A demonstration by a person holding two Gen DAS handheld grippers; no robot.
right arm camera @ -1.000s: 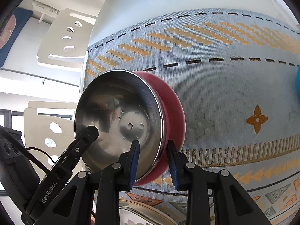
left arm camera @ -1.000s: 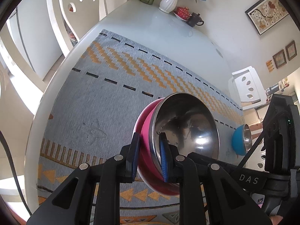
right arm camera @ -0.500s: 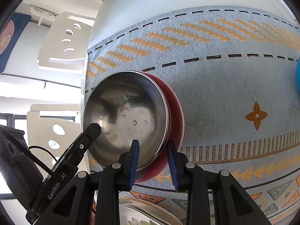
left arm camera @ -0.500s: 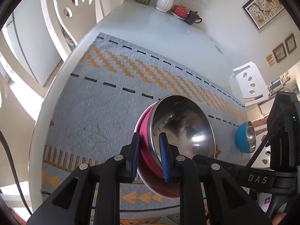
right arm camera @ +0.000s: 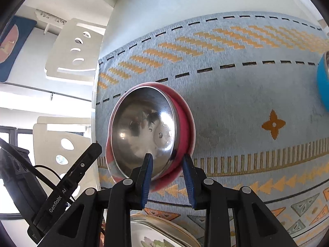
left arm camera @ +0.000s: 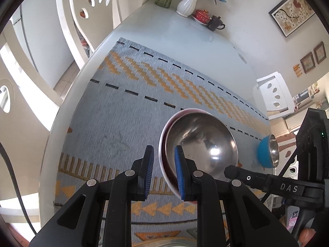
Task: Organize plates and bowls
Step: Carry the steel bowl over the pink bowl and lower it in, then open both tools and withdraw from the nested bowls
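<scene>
A pink bowl with a steel inside [left arm camera: 200, 144] rests on the grey patterned mat [left arm camera: 127, 113]. It also shows in the right wrist view [right arm camera: 144, 131]. My left gripper [left arm camera: 163, 173] is open, its fingers astride the bowl's near rim without pressing it. My right gripper [right arm camera: 167, 177] is open, wider, its fingers on either side of the bowl's near rim. A blue bowl with a steel inside [left arm camera: 267, 154] sits further right on the mat, also at the right edge of the right wrist view [right arm camera: 322, 82].
A floral plate [right arm camera: 160, 234] lies at the near edge of the mat. A white vase [left arm camera: 186, 6], a red cup and a dark teapot [left arm camera: 216, 22] stand at the table's far end. White chairs [left arm camera: 90, 20] ring the round table.
Both grippers have opened and let go of the pink bowl's rim. The bowl has gone from tilted and lifted to lying flatter on the mat.
</scene>
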